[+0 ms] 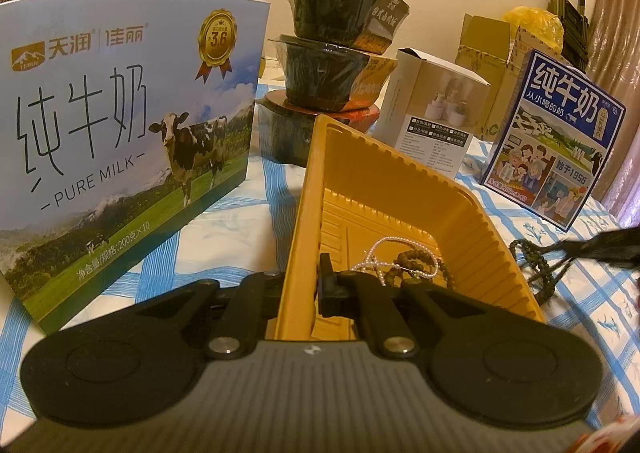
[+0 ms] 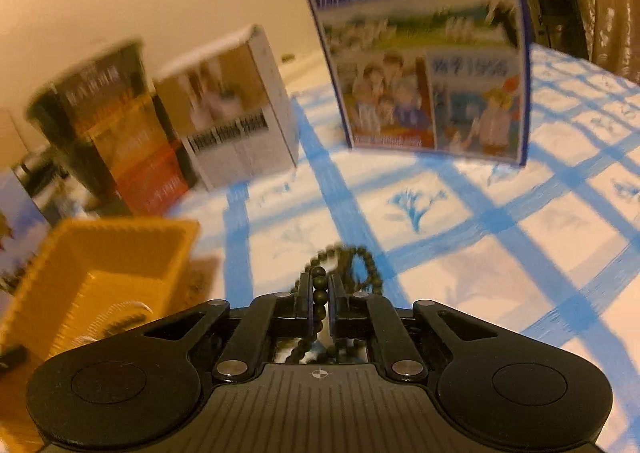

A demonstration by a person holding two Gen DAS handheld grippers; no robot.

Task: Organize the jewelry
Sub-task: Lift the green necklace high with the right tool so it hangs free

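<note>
My left gripper (image 1: 308, 285) is shut on the near wall of a yellow plastic tray (image 1: 384, 189). Inside the tray lie a white pearl string (image 1: 384, 249) and a brown bead bracelet (image 1: 416, 265). My right gripper (image 2: 320, 293) is shut on a dark bead strand (image 2: 352, 261) and holds it just right of the tray (image 2: 116, 249). In the left wrist view this strand (image 1: 532, 257) hangs beside the tray's right wall, under the right gripper (image 1: 608, 245), which shows as a dark blur.
A blue checked cloth (image 2: 440, 213) covers the table. A large milk carton (image 1: 120, 141) stands left of the tray, stacked black bowls (image 1: 332, 65) behind it, a white box (image 1: 432, 113) and a smaller blue milk box (image 1: 556, 137) to the right.
</note>
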